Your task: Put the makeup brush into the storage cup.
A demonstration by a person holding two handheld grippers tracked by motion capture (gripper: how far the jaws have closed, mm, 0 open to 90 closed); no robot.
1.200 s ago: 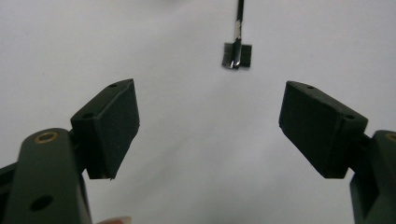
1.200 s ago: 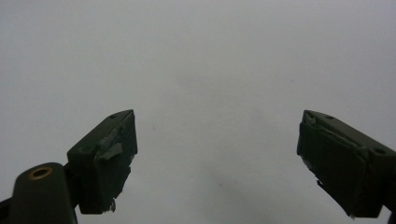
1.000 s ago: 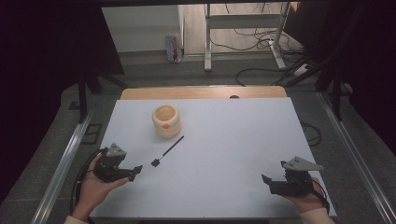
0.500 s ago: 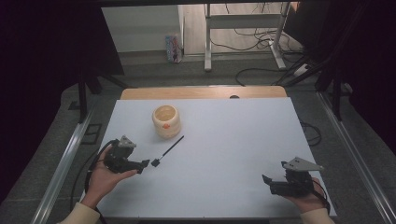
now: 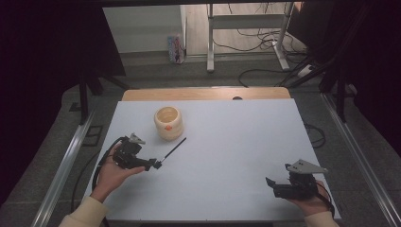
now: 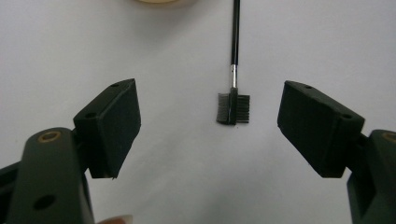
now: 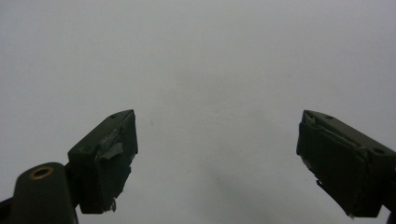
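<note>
A small black brush (image 5: 170, 152) with a thin handle and a short bristle head lies on the white table, slanting toward a cream round pot (image 5: 168, 123). My left gripper (image 5: 152, 165) is open, its tips just short of the brush's bristle end. In the left gripper view the brush (image 6: 233, 108) lies flat between and beyond the wide jaws, touching neither pad, and the gripper (image 6: 208, 126) holds nothing. My right gripper (image 5: 269, 182) rests near the front right of the table, open and empty; its own view (image 7: 217, 158) looks along spread jaws at bare white surface.
The white table top (image 5: 236, 137) has a wooden strip (image 5: 203, 93) along its far edge. Metal rails run down both sides. Cables and desk legs lie on the floor beyond the table.
My left gripper has moved forward and to the right, closing in on the brush's bristle end. The right gripper has stayed in place.
</note>
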